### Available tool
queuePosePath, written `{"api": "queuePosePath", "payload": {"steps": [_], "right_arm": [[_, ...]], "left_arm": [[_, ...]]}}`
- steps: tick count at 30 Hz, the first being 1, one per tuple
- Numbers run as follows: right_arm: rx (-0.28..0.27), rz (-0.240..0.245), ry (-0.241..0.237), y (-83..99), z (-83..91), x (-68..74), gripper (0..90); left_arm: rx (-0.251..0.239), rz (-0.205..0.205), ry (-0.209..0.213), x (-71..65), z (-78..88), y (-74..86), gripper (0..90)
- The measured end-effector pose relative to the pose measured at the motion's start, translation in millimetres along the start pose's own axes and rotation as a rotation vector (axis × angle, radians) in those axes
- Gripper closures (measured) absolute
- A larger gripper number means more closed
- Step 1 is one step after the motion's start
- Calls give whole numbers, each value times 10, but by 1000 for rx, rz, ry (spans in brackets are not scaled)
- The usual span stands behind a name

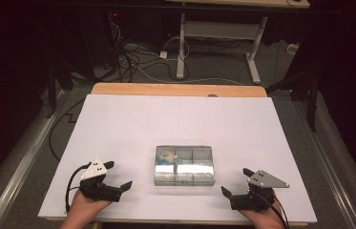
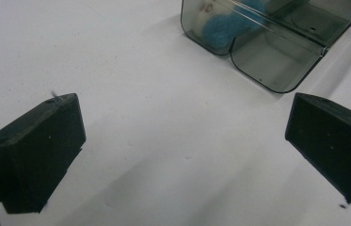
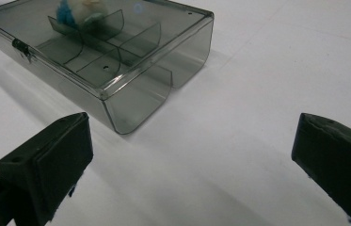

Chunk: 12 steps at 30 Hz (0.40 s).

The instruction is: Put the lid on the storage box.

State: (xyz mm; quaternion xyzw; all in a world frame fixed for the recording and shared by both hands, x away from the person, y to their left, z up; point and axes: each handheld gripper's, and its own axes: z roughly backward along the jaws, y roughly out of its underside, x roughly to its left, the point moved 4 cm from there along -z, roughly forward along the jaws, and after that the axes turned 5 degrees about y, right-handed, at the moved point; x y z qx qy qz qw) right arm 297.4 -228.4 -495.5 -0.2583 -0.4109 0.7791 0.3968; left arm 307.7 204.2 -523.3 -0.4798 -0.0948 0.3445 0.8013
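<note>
Tabletop [image 1: 118,124] covered in plain white carries a clear smoke-tinted plastic compartment box [image 1: 184,165] with its lid shut, lying near the middle and toward the near edge. Thin dividers split the box into several compartments, and a small metal latch sits on its near long side, as the right gripper view shows. A fluffy blue and white object [image 1: 166,156] lies inside the far-left compartment, seen through the lid.

Left of the box, well apart from it, the left tool [image 1: 118,174] hovers low over the bare white surface with its two black jaws spread wide and nothing between them; in the left gripper view a corner of the box [image 2: 267,37] shows beyond the jaws. Right of the box, also apart from it, the right tool [image 1: 235,181] is held the same way, jaws wide and empty, angled toward the box [image 3: 102,56]. A hand holds each tool at the near edge.
</note>
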Motion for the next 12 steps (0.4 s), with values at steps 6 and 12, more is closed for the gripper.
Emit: {"api": "queuePosePath", "payload": {"steps": [6,12], "right_arm": [[-4,-2,1,1,-11,-1,1],[-12,-8,3,-5,-20,-7,1]], "left_arm": [[19,-8,1,4,-47,-3,0],[14,3,-15,14,-32,0,0]]}}
